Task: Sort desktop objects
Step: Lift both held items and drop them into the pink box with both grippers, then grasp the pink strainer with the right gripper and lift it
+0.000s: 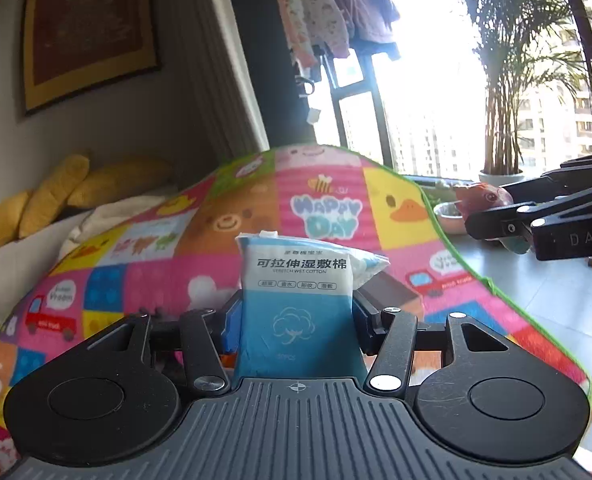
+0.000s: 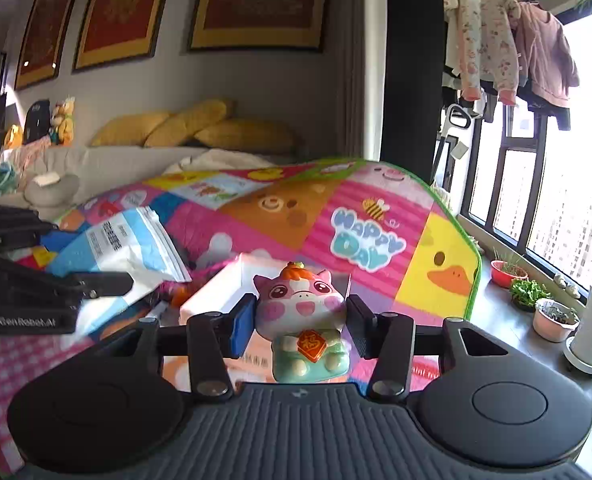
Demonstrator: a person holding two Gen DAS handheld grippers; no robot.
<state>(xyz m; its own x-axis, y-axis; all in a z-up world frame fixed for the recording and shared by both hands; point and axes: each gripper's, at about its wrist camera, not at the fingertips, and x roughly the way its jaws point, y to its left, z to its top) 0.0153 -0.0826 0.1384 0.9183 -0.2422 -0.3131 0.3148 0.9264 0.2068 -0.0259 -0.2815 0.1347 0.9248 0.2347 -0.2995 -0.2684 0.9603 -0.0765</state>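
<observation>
A soft pack of stretch wet cotton pads (image 1: 296,300) is clamped upright between the pads of the left gripper (image 1: 296,320), held at its lower, blue half and lifted clear of the colourful play mat (image 1: 199,220) seen beyond it. The pack is judged light and squashy, with a slick film wrapper that could slide; a hold low across its filled body is judged safer than one at the loose, crumpled top corner. A small cow figurine (image 2: 302,320) with a red charm on its belly is clamped at the head by the right gripper (image 2: 300,322), likewise raised. It is judged light and somewhat soft, its rounded, glossy head prone to slipping. A white box (image 2: 223,292) is seen below it. The far edge of the mat is bordered in green, with potted plants (image 2: 552,312) beyond on the floor.
</observation>
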